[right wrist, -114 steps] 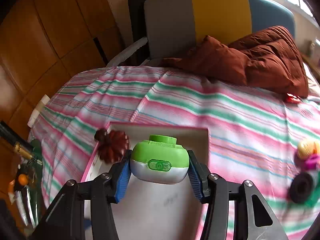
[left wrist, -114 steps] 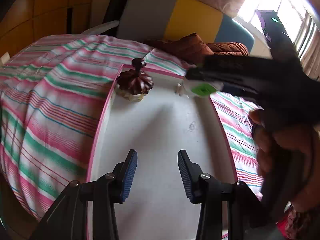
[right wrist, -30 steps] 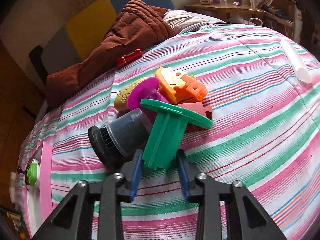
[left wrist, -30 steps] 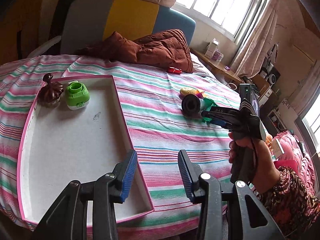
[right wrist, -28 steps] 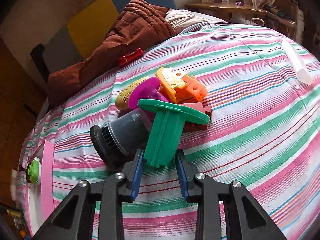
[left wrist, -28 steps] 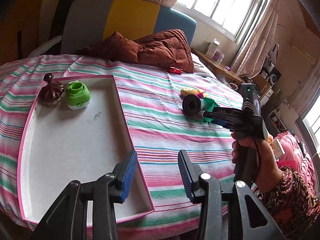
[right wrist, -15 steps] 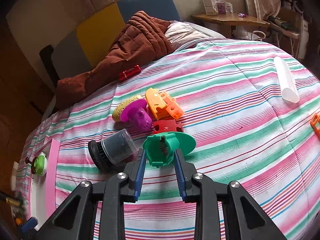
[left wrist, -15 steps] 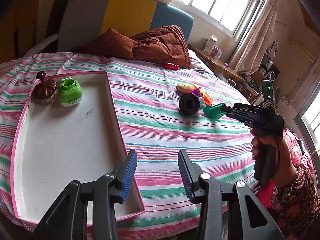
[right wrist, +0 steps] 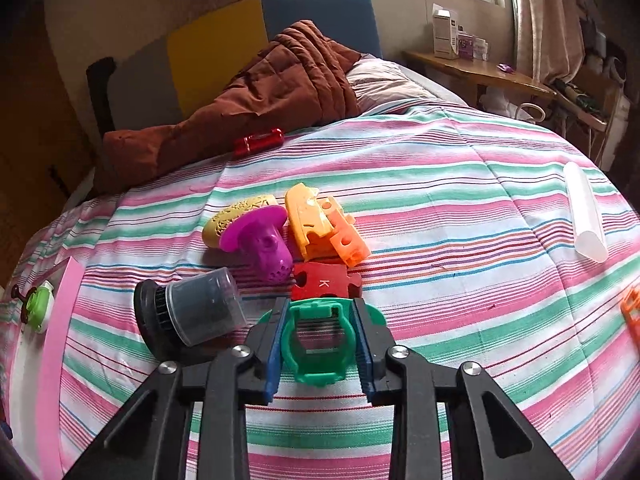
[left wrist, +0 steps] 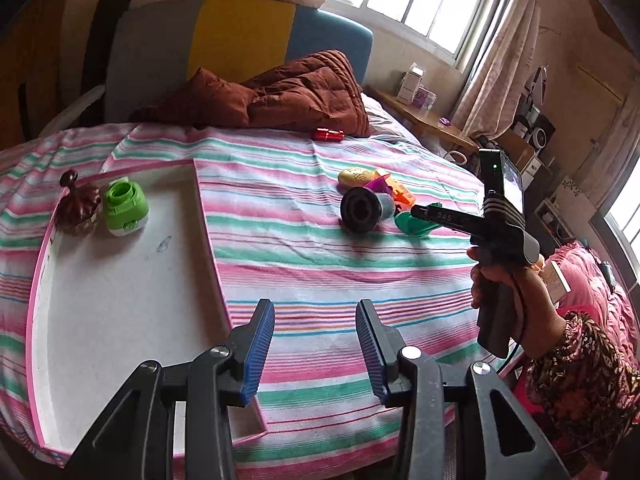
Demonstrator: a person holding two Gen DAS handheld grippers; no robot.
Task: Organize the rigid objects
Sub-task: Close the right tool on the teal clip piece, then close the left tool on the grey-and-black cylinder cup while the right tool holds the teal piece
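Note:
My right gripper (right wrist: 318,344) is shut on a green plastic stand (right wrist: 316,348), held just above the striped bedspread; in the left wrist view the same green stand (left wrist: 412,222) shows at the tip of that gripper. Behind it lie a dark cup with a black base (right wrist: 188,312), a purple mushroom piece (right wrist: 264,246), a yellow oval (right wrist: 236,216), orange blocks (right wrist: 324,228) and a red puzzle piece (right wrist: 326,280). My left gripper (left wrist: 316,340) is open with nothing in it, over the edge of the white pink-rimmed tray (left wrist: 120,300). A green toy (left wrist: 124,208) and a brown ornament (left wrist: 78,204) sit at the tray's far end.
A brown quilt (left wrist: 280,92) and a small red can (left wrist: 328,135) lie at the bed's head. A white tube (right wrist: 586,216) and an orange piece (right wrist: 632,312) rest at the right of the bed. A person's hand (left wrist: 504,280) and patterned sleeve hold the right gripper.
The right gripper has lifted the green stand off the pile and rolled it, so its open end now faces the camera. The left gripper has drifted a little; its jaws stayed open.

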